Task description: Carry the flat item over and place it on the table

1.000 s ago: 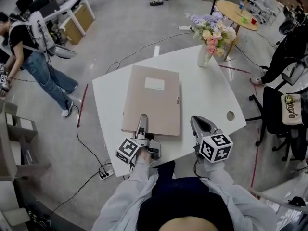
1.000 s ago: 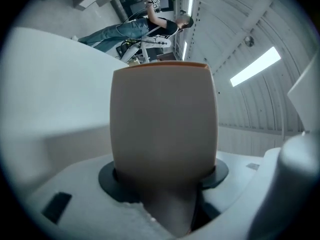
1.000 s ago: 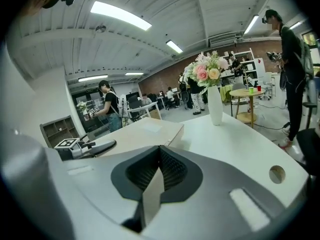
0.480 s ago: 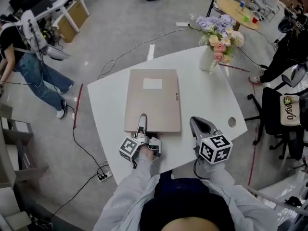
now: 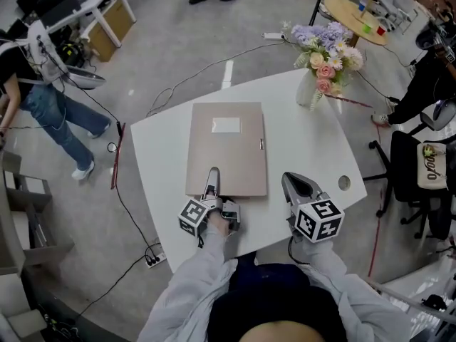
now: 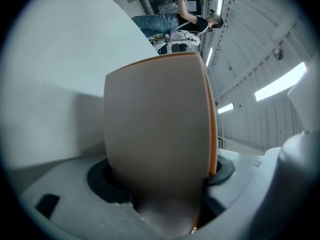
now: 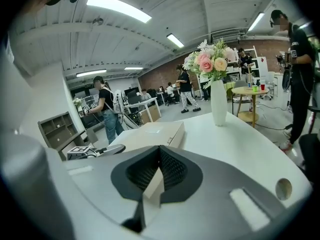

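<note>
On the white worktop [image 5: 306, 141] the flat folder [image 5: 226, 148] lies level. It is a plain beige rectangle with a small white label [image 5: 226, 125] near its far end and a thin orange line [image 6: 214, 129] along one side. The left gripper [image 5: 212, 185] is at the folder's near edge. Its jaws have just been opening and stand loosely around that edge. The right gripper [image 5: 293, 184] is just beside the folder, its jaws closed together on nothing. A vase of flowers [image 5: 313, 84] stands near the far corner.
</note>
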Motion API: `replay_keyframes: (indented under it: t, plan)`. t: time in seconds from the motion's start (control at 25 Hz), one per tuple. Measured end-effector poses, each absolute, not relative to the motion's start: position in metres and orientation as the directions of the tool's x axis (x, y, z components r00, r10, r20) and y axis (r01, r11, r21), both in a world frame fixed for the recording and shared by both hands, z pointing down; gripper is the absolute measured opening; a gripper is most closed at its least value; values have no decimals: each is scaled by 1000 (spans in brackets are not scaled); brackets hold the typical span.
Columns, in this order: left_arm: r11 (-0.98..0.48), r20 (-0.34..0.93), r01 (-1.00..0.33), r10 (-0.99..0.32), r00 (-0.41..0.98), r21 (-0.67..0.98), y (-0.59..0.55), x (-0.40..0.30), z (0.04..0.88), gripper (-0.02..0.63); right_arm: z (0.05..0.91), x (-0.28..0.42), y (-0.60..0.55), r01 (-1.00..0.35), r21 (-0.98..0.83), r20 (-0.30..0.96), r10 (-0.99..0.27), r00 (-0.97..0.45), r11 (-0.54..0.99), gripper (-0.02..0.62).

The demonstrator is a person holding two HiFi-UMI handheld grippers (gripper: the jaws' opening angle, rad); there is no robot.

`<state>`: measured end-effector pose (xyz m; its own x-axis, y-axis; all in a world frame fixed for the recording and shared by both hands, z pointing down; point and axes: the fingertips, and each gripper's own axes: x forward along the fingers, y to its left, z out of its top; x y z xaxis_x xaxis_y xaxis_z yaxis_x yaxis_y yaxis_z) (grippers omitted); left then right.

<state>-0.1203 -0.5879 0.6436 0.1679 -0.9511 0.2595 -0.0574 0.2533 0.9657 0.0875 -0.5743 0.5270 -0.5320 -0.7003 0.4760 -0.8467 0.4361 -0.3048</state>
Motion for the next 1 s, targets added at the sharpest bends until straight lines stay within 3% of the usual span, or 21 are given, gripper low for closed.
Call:
replay_keyframes:
  t: [0.2,0.48,1.0]
  plan:
    - [310,321,-82,-922,218,947,-585,-109,637,495,518,89,-565,-838,-311,452,-705,-546,449,9]
    - [467,471,-100,-812,345,879,-552,-87,642,568,495,84,-547,-815,-321,396,-713,-579,483,9]
    - [437,452,-132,-801,393,890,-478,-80,637,589,495,91,-496,-814,-322,362,-732,-578,484,9]
